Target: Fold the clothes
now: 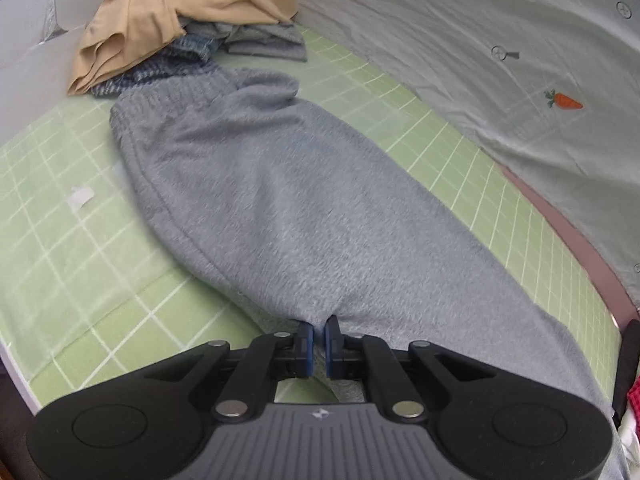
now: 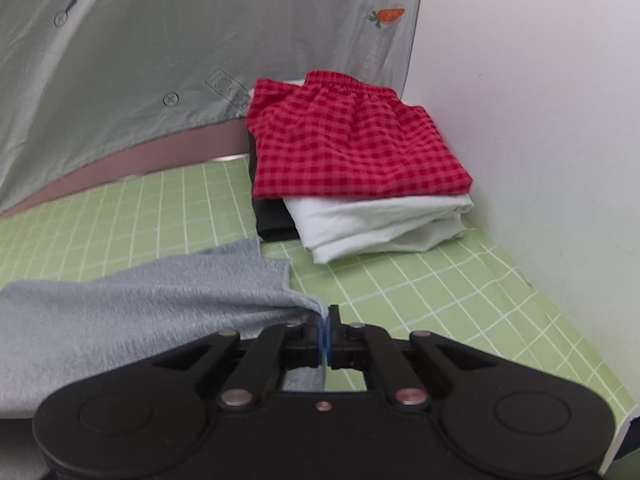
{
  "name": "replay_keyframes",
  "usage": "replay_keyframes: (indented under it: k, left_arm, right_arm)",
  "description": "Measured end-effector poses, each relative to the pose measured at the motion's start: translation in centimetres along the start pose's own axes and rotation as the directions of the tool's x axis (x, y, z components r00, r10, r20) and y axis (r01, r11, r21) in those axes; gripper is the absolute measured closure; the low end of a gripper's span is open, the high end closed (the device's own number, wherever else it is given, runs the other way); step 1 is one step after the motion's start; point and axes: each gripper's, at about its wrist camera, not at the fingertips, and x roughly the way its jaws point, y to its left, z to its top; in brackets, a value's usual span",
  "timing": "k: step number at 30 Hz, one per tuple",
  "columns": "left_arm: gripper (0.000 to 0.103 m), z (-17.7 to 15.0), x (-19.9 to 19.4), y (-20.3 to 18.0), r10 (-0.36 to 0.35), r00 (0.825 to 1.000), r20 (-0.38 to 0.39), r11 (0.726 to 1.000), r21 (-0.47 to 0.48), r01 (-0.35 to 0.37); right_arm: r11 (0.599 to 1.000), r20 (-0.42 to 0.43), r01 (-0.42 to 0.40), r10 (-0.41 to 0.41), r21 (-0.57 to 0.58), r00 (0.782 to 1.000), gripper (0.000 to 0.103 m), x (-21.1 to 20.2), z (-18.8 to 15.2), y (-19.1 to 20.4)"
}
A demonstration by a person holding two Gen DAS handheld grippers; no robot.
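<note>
Grey sweatpants [image 1: 280, 200] lie flat along the green grid mat [image 1: 60, 220], waistband at the far end. My left gripper [image 1: 319, 334] is shut on the near edge of the pants, mid-leg. In the right wrist view the pants' hem end [image 2: 160, 292] lies on the mat [image 2: 420, 300]. My right gripper [image 2: 325, 330] is shut on the corner of that hem, which is lifted slightly.
An unfolded pile with a tan garment [image 1: 172, 16] and grey and blue clothes lies beyond the waistband. A folded stack with red checked shorts [image 2: 352, 140] on white [image 2: 380, 224] and black items stands at the mat's right end. A grey sheet [image 1: 500, 60] hangs behind; a white wall [image 2: 540, 120] stands right.
</note>
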Motion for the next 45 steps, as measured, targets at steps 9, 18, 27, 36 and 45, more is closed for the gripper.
replay_keyframes:
  k: [9,18,27,36,45]
  left_arm:
    - [0.076,-2.0,2.9,0.1,0.102,0.991,-0.086,0.994,0.048,-0.098]
    - [0.056,0.1,1.9,-1.2,0.166,0.986,0.010,0.982,0.090,-0.166]
    - [0.050,0.0,4.0,-2.5,0.197,0.980,-0.026,0.976,0.102,-0.193]
    - [0.045,0.2,7.6,-5.0,0.215,0.973,-0.088,0.963,0.187,-0.196]
    - [0.039,0.3,8.6,-6.3,0.247,0.965,-0.090,0.946,0.238,-0.220]
  right_arm:
    - [0.996,-0.143,0.027,-0.016,0.081,0.990,0.065,3.7,-3.7,-0.5]
    - [0.985,-0.008,-0.029,0.031,0.168,0.999,0.060,3.6,0.5,0.3]
    - [0.975,0.044,-0.053,0.044,0.214,0.998,0.048,4.6,3.1,0.7]
    - [0.979,-0.116,-0.139,0.157,0.151,0.981,0.041,13.3,2.9,2.7]
    - [0.983,-0.069,-0.166,0.161,-0.073,0.985,0.098,13.8,4.3,5.2]
